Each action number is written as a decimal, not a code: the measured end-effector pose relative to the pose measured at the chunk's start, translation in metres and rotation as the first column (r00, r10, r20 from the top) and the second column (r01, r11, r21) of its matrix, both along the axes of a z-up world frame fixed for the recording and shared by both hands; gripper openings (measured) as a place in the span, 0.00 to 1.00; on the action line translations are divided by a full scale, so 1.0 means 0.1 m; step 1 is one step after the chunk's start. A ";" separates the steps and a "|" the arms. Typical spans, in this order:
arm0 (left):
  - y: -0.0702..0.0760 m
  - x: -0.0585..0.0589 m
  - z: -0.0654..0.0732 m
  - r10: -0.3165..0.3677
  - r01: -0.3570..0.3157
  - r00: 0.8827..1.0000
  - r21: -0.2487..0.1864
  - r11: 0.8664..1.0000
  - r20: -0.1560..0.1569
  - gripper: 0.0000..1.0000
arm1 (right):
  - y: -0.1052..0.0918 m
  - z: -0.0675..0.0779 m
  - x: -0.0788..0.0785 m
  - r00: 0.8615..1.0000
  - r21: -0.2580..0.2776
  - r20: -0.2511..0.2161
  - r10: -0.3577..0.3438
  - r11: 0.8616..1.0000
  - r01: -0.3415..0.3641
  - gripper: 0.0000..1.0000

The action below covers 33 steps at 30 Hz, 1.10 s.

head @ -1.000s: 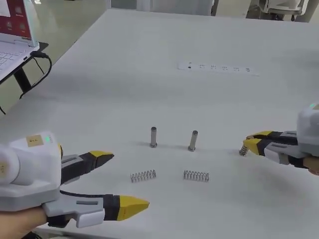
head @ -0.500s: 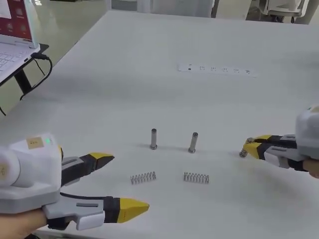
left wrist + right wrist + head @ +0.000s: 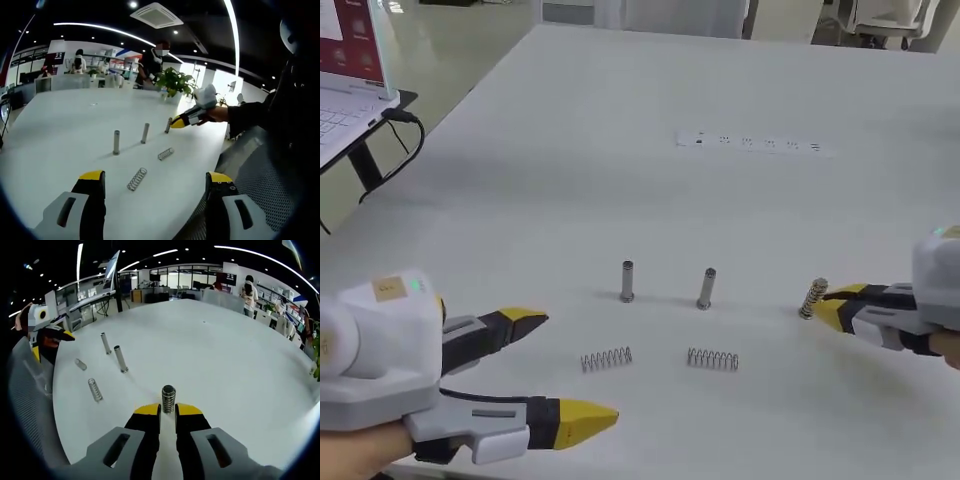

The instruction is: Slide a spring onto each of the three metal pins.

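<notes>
One sprung pin [image 3: 813,298] sits pinched in the right claw [image 3: 834,300]: stand it upright before letting go; the left claw [image 3: 560,367] gapes empty.

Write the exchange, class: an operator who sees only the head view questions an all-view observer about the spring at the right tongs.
Operator: Is that spring really on the third pin?
Observer: Yes. In the right gripper view the coiled steel spring stands upright, and the dark top of the grey metal pin shows at its upper end.
Operator: Do the tongs grip it from both sides?
Observer: Yes. The right tongs have one yellow tip on each side of the lowest coils, closed on them.
</notes>
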<state>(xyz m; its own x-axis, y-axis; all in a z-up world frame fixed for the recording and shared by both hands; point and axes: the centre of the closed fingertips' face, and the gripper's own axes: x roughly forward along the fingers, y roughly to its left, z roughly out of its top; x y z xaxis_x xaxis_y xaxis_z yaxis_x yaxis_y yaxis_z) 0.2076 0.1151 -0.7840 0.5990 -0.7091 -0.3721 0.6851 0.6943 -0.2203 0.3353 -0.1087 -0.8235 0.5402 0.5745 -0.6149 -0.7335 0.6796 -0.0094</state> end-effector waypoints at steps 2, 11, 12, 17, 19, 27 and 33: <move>0.00 0.00 0.00 0.001 -0.001 1.000 -0.002 1.000 0.001 0.79 | -0.02 -0.01 -0.01 1.000 -0.005 -0.003 -0.002 1.000 0.002 0.09; -0.01 0.00 0.02 0.000 0.000 1.000 -0.005 1.000 0.006 0.79 | -0.05 0.01 -0.06 1.000 -0.007 -0.008 -0.004 1.000 0.004 0.12; -0.01 0.00 0.02 0.000 0.000 1.000 -0.004 1.000 0.006 0.79 | -0.05 0.01 -0.07 1.000 -0.008 -0.009 -0.002 1.000 0.002 0.12; -0.01 0.00 0.02 0.000 0.000 1.000 -0.004 1.000 0.009 0.79 | -0.04 0.01 -0.11 1.000 -0.011 -0.012 0.005 1.000 -0.006 0.13; -0.01 0.00 0.02 0.000 0.000 1.000 -0.005 1.000 0.010 0.79 | -0.04 0.03 -0.14 1.000 -0.009 -0.013 0.010 1.000 -0.011 0.14; -0.01 0.00 0.02 -0.001 0.001 1.000 -0.004 1.000 0.011 0.79 | -0.05 0.05 -0.21 1.000 -0.014 -0.015 0.023 1.000 -0.023 0.17; -0.01 -0.01 0.02 -0.003 0.003 1.000 -0.003 1.000 0.010 0.79 | -0.03 0.10 -0.27 0.999 -0.014 -0.007 0.046 0.999 -0.046 0.20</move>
